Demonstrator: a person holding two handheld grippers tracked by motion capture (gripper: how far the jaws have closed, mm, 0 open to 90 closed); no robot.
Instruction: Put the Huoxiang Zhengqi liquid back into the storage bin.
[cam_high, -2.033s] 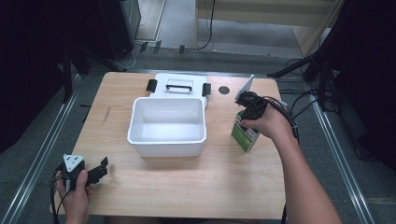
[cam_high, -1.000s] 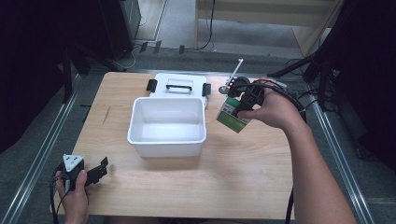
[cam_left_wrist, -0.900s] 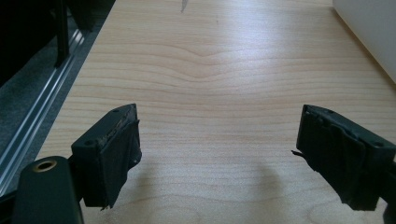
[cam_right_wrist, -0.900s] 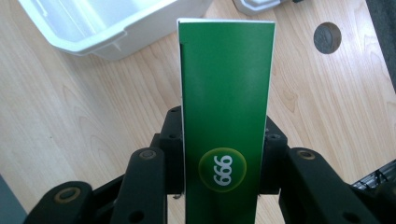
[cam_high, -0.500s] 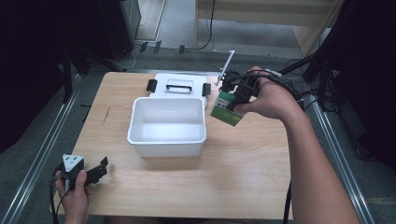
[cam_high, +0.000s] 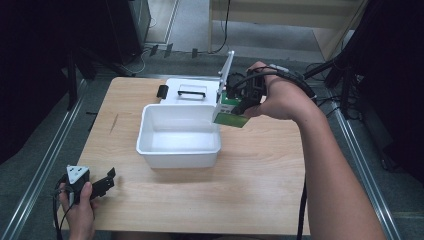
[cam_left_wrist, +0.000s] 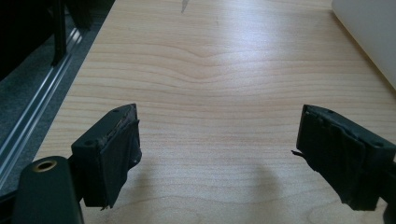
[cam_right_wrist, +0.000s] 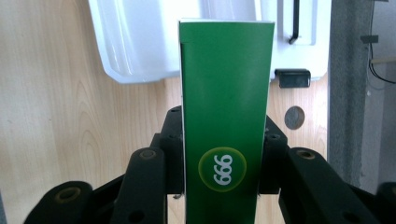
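The right tool (cam_high: 239, 102) holds a green box (cam_high: 229, 110), with its jaws pressed against the two opposite narrow sides of the carton. In the right tool view the green box (cam_right_wrist: 226, 116) stands lengthwise between the jaws, its broad face toward the camera and bearing a round yellow-ringed emblem with white numerals. In the high view the box is lifted clear of the desk (cam_high: 200, 200) and is tilted; it hangs at the far right corner of the white bin (cam_high: 179, 150), just over its right rim. The person's right hand (cam_high: 280, 97) carries the tool from the right side, with a black cable running over the wrist. The white bin is open and sits near the middle of the desk; its interior shows bare white. Directly behind the bin lies a white lid (cam_high: 192, 90) flat on the desk, with a black handle on top and a black latch at its left edge. In the right tool view a small dark round mark (cam_right_wrist: 294, 117) shows on the desk beside the lid. The left tool (cam_high: 97, 185) rests at the near left corner of the desk, held by the left hand (cam_high: 80, 212), well apart from the bin. In the left tool view its jaws stand wide, with bare wood between them.
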